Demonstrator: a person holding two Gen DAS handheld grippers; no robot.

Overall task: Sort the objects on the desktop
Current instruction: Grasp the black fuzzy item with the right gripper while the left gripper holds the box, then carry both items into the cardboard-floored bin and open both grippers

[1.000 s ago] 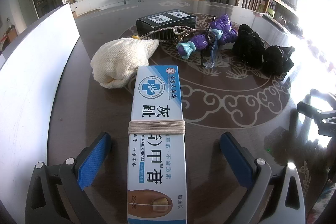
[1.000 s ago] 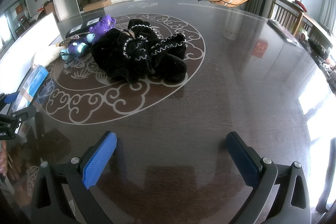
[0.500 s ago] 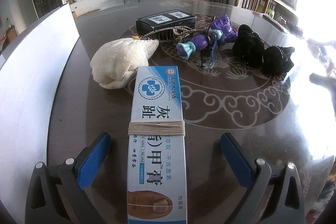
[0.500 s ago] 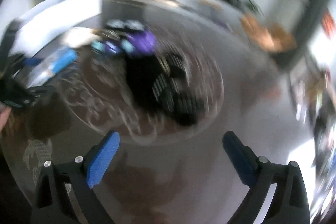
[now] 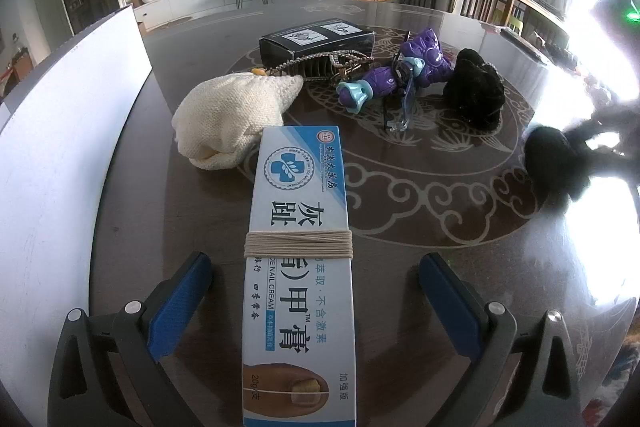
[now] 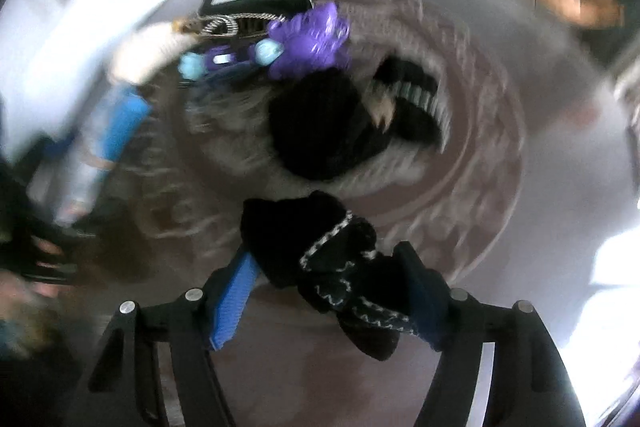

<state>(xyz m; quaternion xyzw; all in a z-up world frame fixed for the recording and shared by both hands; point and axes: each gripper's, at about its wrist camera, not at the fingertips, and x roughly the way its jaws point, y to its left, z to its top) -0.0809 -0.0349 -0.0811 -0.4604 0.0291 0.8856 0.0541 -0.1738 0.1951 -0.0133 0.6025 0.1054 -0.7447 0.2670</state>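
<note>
On my left I saw the white board [image 5: 60, 155] standing along the table [image 5: 400, 235] edge, then the cream knitted pouch [image 5: 232, 119]. My left tool [image 5: 316, 301] sat wide open around the nail cream box [image 5: 300, 267] (a cord wound round its middle), pads clear of both sides. Further right lay the black carton [image 5: 316, 39], a beaded hair clip [image 5: 320, 67], the purple toy figure [image 5: 396, 75] and one black glove [image 5: 476, 95]. My right tool [image 6: 332, 291] had just been closing, and its pads [image 6: 236, 291] now pressed the other black glove [image 6: 320, 255], white stitching showing, near the table's right side.
</note>
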